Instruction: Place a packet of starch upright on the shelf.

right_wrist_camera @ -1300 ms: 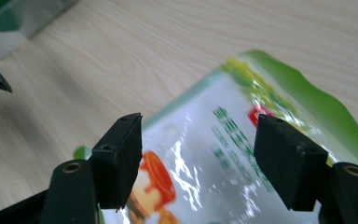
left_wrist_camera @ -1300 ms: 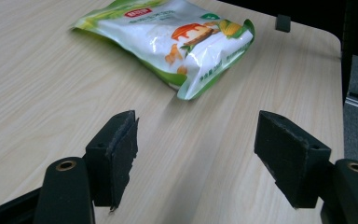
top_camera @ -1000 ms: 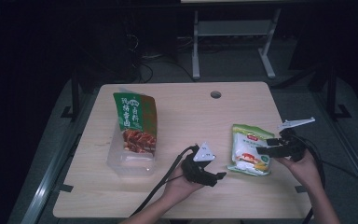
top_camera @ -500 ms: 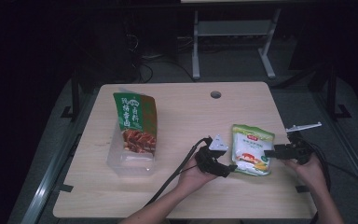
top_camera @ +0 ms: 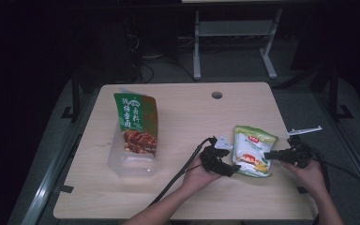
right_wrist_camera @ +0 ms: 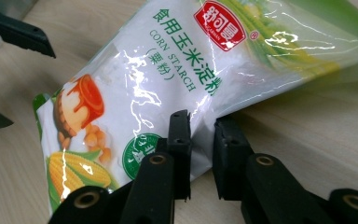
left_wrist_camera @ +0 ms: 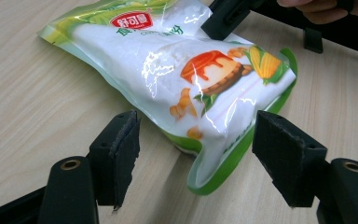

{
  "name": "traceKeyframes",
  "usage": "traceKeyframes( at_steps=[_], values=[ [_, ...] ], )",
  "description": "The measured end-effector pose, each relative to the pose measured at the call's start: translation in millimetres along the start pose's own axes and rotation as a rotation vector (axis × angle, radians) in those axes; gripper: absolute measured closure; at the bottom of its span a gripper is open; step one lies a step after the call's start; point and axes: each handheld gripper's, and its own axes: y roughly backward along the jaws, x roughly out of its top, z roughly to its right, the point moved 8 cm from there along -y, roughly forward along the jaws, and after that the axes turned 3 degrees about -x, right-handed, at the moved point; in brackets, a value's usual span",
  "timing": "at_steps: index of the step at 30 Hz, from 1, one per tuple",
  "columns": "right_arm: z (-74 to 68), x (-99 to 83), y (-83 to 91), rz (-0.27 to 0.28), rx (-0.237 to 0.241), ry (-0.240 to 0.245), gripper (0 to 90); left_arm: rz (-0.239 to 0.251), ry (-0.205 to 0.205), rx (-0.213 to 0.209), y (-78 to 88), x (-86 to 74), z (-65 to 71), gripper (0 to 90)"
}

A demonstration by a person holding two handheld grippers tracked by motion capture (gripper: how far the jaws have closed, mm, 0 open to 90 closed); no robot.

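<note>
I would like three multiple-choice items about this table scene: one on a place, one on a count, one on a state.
1. Where does the corn starch bag lie?
A. in the clear plastic box
B. on the table, between the two grippers
C. on the floor

2. How many food bags are there?
A. one
B. two
C. four

3. How stands the right gripper?
A. wide open
B. closed on the bag's edge
C. holding a cable

Key: 1 B, the left gripper and the right flank it; 2 B, the green bag is the other; 3 B, the pads pinch the edge.

A glossy, crinkled plastic film is seen on the corn starch bag [left_wrist_camera: 177,88] — matt, pale wood grain on the table [left_wrist_camera: 42,98]; the pads [left_wrist_camera: 121,154] are rough black foam.
</note>
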Motion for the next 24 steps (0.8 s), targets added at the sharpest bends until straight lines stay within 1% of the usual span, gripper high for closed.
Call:
traceKeyframes(
  at_steps=[3, 4, 6, 7, 8, 13, 14, 16, 17, 18, 20, 23, 24],
  values=[
    [-3.0, -1.7, 1.3, 0.005, 0.000, 0.016, 82.8, 0.007, 0.014, -0.001, -1.5, 0.4, -2.5, 31.5],
    [-3.7, -2.0, 1.5, 0.012, -0.002, 0.030, 83.7, 0.007, 0.020, -0.004, -2.1, 0.3, -3.5, 31.2],
    [-6.5, -3.2, 2.5, 0.018, -0.010, 0.046, 84.3, 0.000, 0.030, -0.010, -2.8, -0.8, -6.6, 30.9],
    [-7.8, -3.9, 3.1, 0.020, -0.013, 0.058, 84.6, 0.006, 0.044, -0.011, -3.6, -0.6, -6.9, 30.6],
    [-9.1, -4.2, 3.4, 0.022, -0.013, 0.059, 84.7, 0.006, 0.046, -0.013, -4.1, -0.9, -8.2, 30.4],
    [-15.7, -4.2, 6.5, 0.042, -0.015, 0.094, 85.7, 0.008, 0.065, -0.016, -5.1, -1.1, -11.1, 30.3],
    [-17.9, -3.6, 7.1, 0.046, -0.015, 0.105, 85.8, 0.009, 0.066, -0.016, -4.9, -0.9, -11.9, 30.3],
    [-23.4, -1.8, 8.4, 0.055, -0.013, 0.130, 86.1, 0.019, 0.086, -0.024, -5.0, 0.2, -12.3, 29.6],
    [-26.2, -0.6, 9.3, 0.059, -0.016, 0.147, 86.2, 0.023, 0.087, -0.022, -4.7, 0.8, -13.0, 29.3],
    [-29.1, 0.7, 10.5, 0.067, -0.020, 0.162, 86.4, 0.025, 0.080, -0.014, -4.3, 1.4, -14.1, 28.7],
    [-34.3, 4.0, 14.0, 0.088, -0.026, 0.189, 86.8, 0.023, 0.088, -0.017, -2.9, 2.0, -14.0, 28.7],
    [-42.6, 9.1, 19.8, 0.117, -0.028, 0.221, 87.0, 0.036, 0.101, -0.020, -1.4, 4.1, -15.6, 27.9],
    [-44.8, 10.3, 21.2, 0.124, -0.029, 0.232, 87.0, 0.039, 0.112, -0.024, -1.1, 4.4, -15.9, 27.8]
  ],
)
